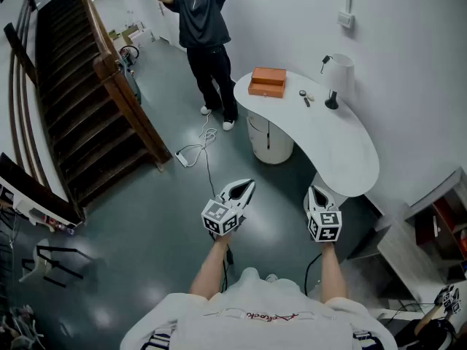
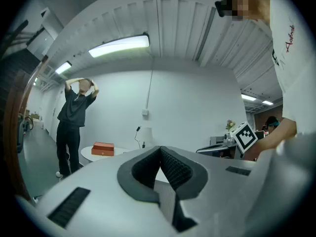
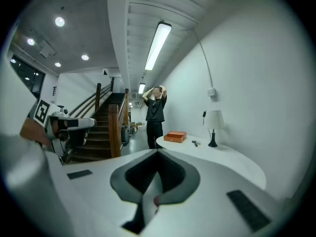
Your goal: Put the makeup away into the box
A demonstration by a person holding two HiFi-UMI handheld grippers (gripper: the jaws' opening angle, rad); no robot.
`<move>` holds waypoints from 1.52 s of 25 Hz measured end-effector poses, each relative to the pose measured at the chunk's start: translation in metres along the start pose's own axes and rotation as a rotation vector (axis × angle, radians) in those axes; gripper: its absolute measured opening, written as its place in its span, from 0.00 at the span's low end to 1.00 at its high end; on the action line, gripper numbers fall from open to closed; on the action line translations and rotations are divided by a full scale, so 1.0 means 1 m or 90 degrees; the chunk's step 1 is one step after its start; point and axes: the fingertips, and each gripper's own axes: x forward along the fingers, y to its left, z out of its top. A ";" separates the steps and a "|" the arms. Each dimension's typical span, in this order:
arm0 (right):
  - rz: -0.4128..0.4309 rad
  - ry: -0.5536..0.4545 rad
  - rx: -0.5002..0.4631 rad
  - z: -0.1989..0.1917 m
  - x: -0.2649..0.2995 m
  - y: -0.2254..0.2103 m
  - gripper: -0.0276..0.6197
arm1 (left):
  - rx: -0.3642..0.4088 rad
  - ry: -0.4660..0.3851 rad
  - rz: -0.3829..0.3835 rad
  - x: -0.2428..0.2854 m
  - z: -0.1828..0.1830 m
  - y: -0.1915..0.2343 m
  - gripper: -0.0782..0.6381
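- Nothing's been picked up yet. The left claw (image 1: 244,187) and the right claw (image 1: 314,192) are both pinched fully closed with nothing in them. They're held out over the grey floor, well apart from the white kidney-shaped table (image 1: 343,152).
- The flat orange rectangular box (image 1: 267,82) is seen at the far end of that table, roughly 12 o'clock from the claws. Its lid looks to be down.
- The small dark-and-silver makeup piece (image 1: 306,97) is lying at the box's 3 o'clock, between it and the white-shaded lamp (image 1: 336,75). It's too small for its kind to be told.
- So the step in hand is judged to be the walk-up. The table should be closed in on first, and the claws opened wide before the reach, not during it.
- The lid probably has to be lifted with one claw while the makeup is fetched with the other. Left for the box and right for the makeup looks sensible, given the layout.
- The lamp's base should be given room, since it's just beside the makeup at its 3 o'clock.
- The person in dark clothes (image 1: 204,35) at the box's 10 o'clock and the white cable (image 1: 195,150) on the floor should be steered clear of.
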 end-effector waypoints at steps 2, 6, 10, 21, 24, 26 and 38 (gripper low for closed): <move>0.004 0.004 0.002 -0.004 -0.008 0.004 0.07 | 0.005 0.004 -0.003 -0.001 0.001 -0.007 0.12; 0.009 0.007 0.007 -0.010 -0.013 0.006 0.07 | 0.008 0.005 -0.002 0.002 0.002 -0.013 0.12; 0.014 0.007 0.017 -0.016 -0.018 0.002 0.07 | -0.006 0.002 0.008 -0.002 -0.002 -0.019 0.12; 0.026 -0.018 0.004 -0.003 -0.026 -0.011 0.07 | 0.005 0.001 0.022 -0.003 -0.003 -0.036 0.12; 0.026 -0.021 0.001 -0.001 -0.027 -0.019 0.07 | 0.007 -0.003 0.030 0.001 -0.002 -0.038 0.12; 0.027 -0.022 0.002 -0.001 -0.026 -0.022 0.07 | 0.009 -0.007 0.038 0.001 -0.001 -0.036 0.12; 0.019 -0.003 0.007 -0.010 0.017 -0.051 0.07 | -0.007 -0.002 0.037 0.048 -0.014 -0.004 0.12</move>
